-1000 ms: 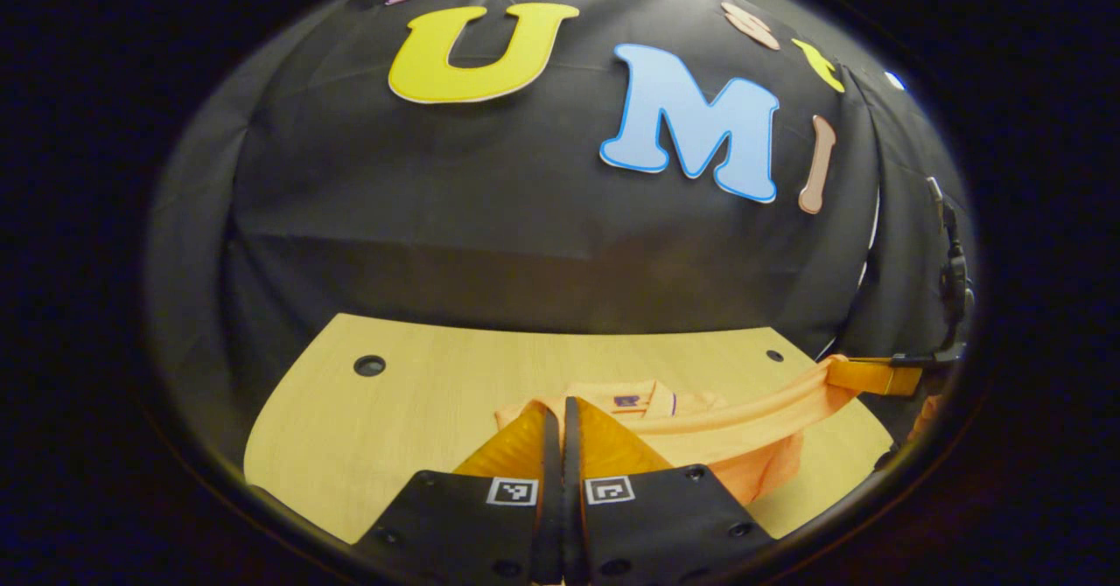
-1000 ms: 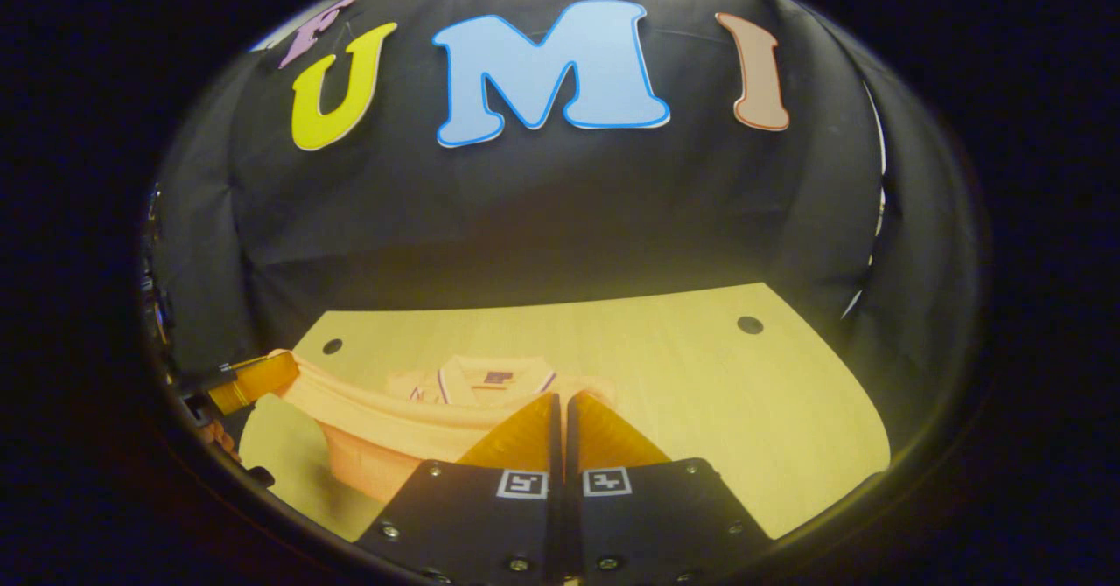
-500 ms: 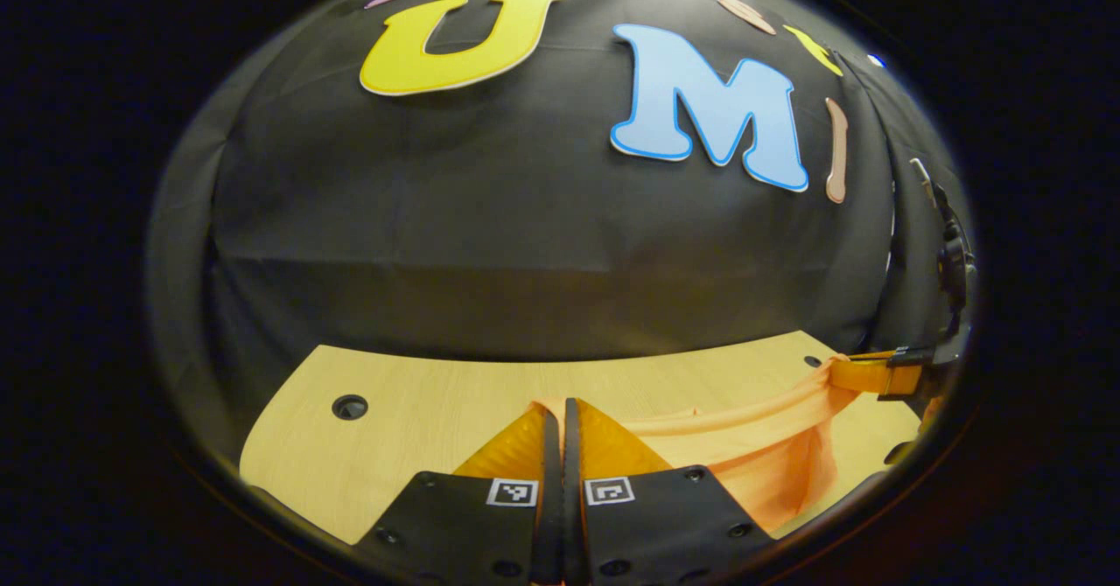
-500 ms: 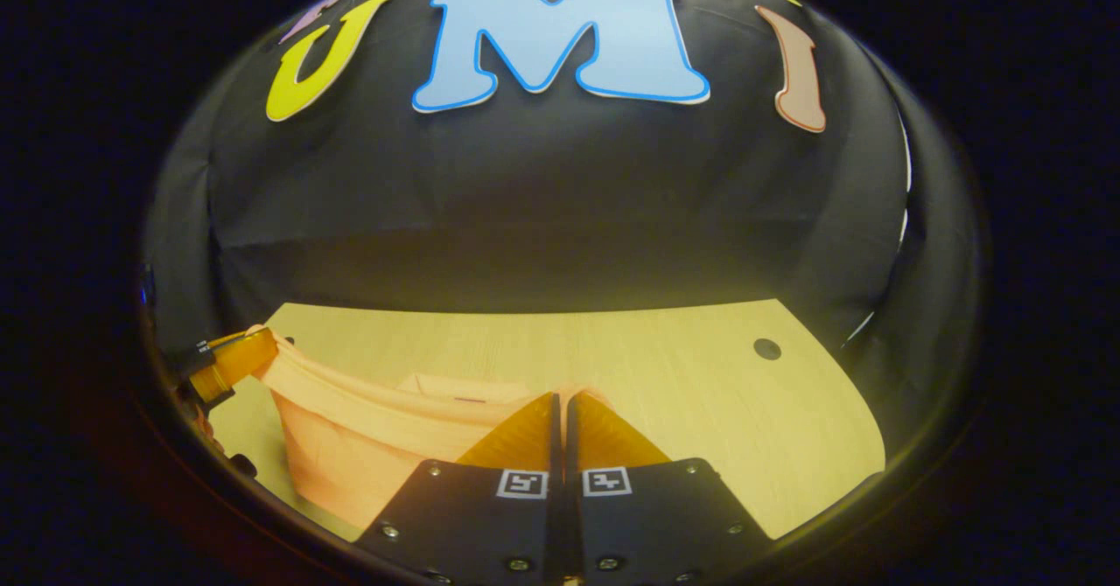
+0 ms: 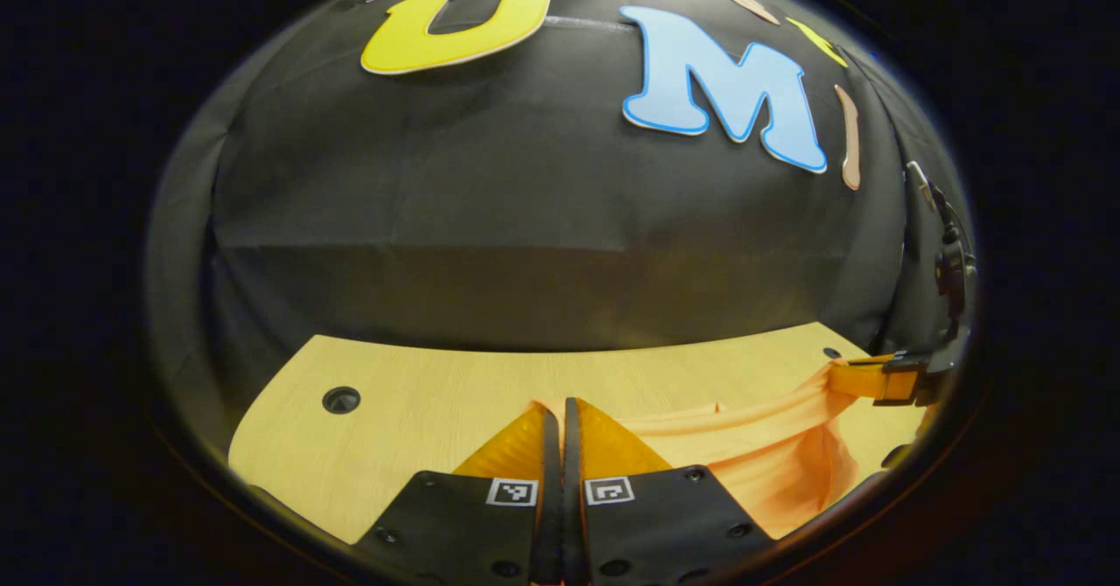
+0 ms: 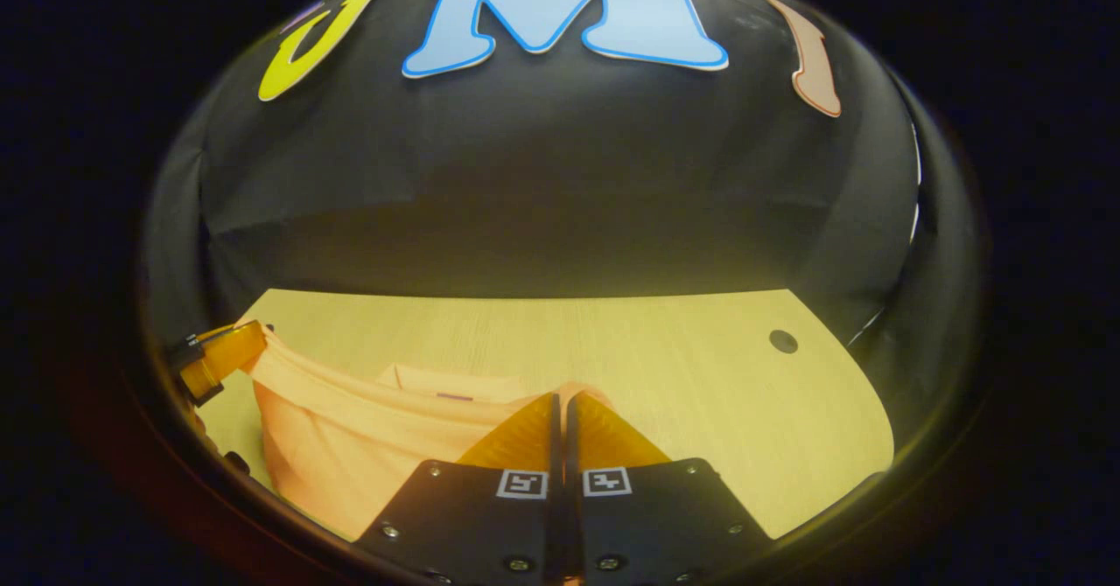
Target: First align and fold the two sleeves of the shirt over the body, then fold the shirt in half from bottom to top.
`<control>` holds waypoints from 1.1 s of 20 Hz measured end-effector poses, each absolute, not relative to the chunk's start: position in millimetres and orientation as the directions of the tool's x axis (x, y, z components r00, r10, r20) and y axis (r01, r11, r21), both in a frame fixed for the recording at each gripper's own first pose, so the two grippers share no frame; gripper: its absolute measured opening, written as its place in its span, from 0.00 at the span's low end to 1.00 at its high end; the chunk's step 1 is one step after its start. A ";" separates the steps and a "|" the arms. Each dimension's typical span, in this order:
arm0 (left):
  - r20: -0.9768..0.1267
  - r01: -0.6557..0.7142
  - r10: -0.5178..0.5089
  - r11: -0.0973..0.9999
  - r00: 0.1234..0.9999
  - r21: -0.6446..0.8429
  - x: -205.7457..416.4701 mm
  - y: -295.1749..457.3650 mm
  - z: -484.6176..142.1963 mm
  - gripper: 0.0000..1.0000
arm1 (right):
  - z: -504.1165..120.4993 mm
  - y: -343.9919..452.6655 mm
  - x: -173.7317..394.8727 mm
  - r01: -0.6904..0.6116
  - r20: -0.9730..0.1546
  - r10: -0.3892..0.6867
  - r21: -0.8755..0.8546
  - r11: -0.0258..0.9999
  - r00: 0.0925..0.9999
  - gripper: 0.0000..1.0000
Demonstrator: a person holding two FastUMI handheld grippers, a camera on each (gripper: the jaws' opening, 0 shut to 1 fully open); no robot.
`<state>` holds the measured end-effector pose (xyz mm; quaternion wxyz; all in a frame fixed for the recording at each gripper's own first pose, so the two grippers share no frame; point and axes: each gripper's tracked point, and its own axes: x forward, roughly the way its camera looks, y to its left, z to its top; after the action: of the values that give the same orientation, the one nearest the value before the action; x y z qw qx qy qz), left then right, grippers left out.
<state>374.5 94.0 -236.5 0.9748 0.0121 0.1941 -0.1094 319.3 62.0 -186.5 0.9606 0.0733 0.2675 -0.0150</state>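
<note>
The shirt is off the table along its bottom edge right now, strung between your two grippers like a hammock, with the rest sagging down below. It's thin, floppy knit, so it weighs next to nothing but it droops and bunches wherever you don't support it. Holding the hem at its two corners, which is what you seem to be doing, looks like the right spot to me; keep the edge taut or the fold will land crooked.

Your left gripper has its fingers pressed together with the fabric running out from the tips, and the right gripper looks the same, pinched on the cloth.

The right gripper view gives you a peek at what looks like the collar lying on the table behind the lifted edge, so you can judge where the hem should land. The left gripper view doesn't give you that, but it does show the stretched edge running over to the other gripper at the far side, handy for checking it's level.
</note>
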 end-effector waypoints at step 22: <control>-0.511 0.204 -0.162 0.979 0.844 0.027 346.4 104.7 -272.3 0.56 | -196.2 68.0 295.8 -0.004 -0.571 0.012 0.016 1.000 0.821 0.49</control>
<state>346.4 104.7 -272.3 0.9594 0.0402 0.2625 -0.0953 295.8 68.0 -196.2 0.9542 0.0069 0.2990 0.0042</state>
